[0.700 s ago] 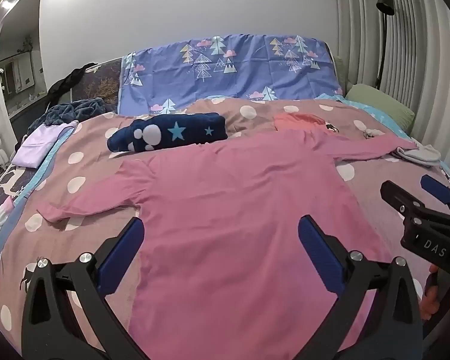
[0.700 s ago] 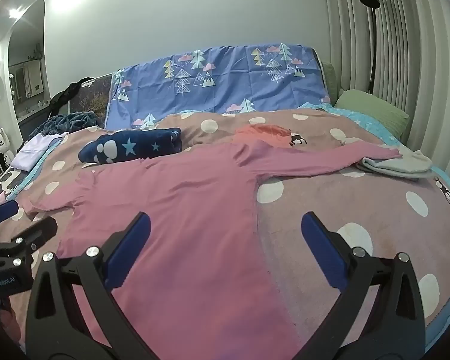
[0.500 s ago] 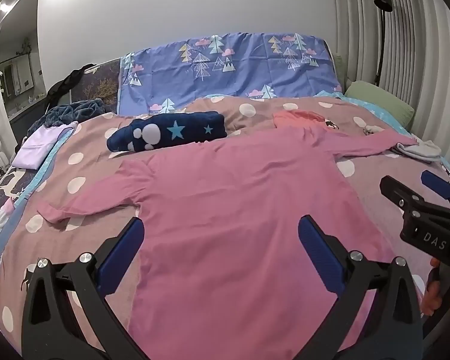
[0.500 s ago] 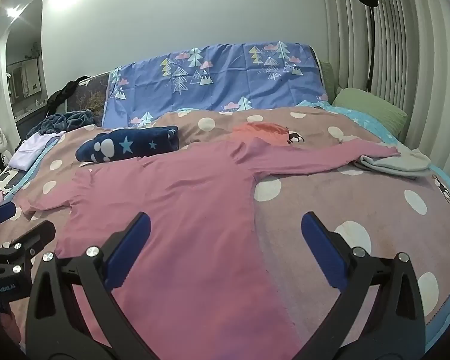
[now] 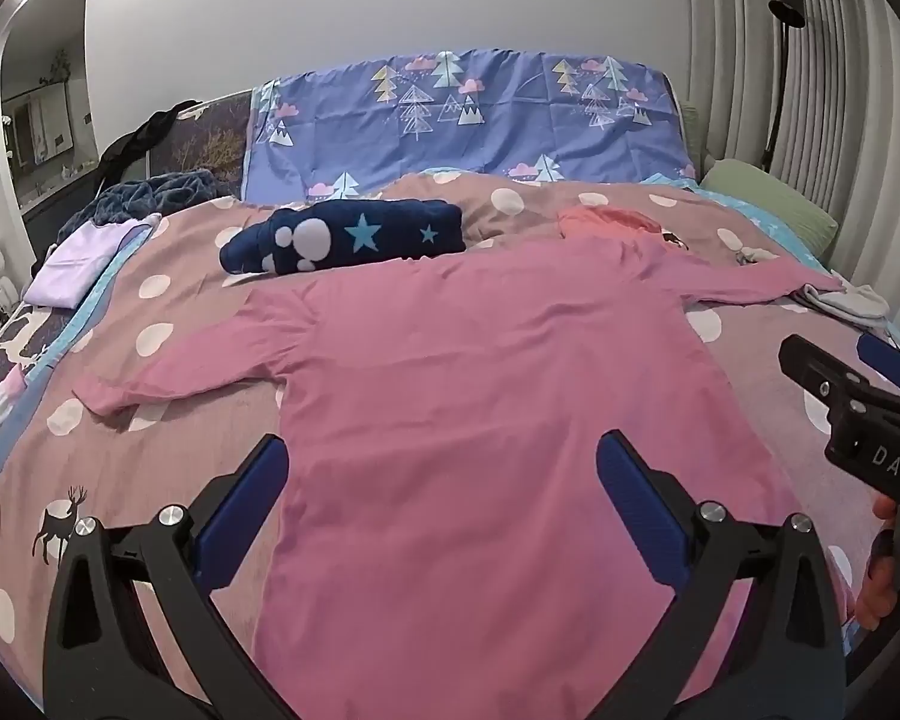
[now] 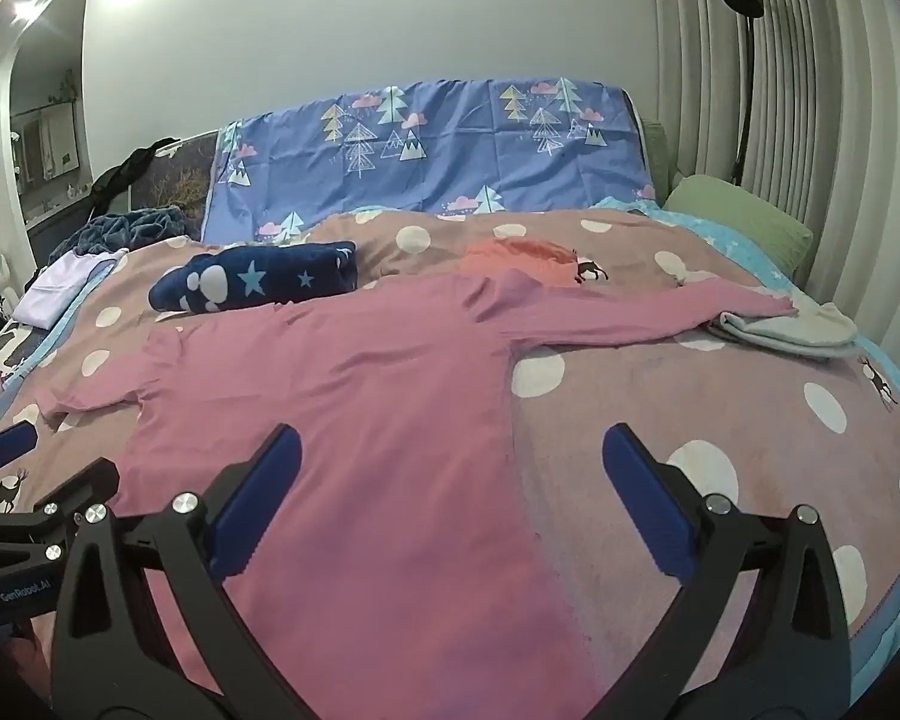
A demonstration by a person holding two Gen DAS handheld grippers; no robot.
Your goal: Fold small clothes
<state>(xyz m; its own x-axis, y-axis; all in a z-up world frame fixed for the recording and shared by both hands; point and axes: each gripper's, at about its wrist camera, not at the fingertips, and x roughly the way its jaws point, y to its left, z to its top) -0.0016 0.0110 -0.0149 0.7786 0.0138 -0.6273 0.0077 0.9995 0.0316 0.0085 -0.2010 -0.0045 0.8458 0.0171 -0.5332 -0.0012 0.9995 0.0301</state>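
A pink long-sleeved shirt [image 5: 480, 396] lies flat on the bed with both sleeves spread out; it also shows in the right wrist view [image 6: 354, 414]. My left gripper [image 5: 441, 456] is open and empty, above the shirt's lower part. My right gripper [image 6: 450, 444] is open and empty, above the shirt's right edge. The right gripper also shows at the right of the left wrist view [image 5: 834, 360], and the left gripper at the left of the right wrist view [image 6: 48, 456].
The bed has a brown dotted cover [image 6: 720, 408]. A folded navy star garment [image 5: 342, 237], an orange garment [image 6: 522, 258], a folded grey one [image 6: 792, 330] and a lilac one [image 5: 75, 264] lie around the shirt. A green pillow [image 6: 744, 222] lies at the back right.
Both grippers have drawn slightly back and up from the shirt. They stay open and empty. The shirt has not moved.
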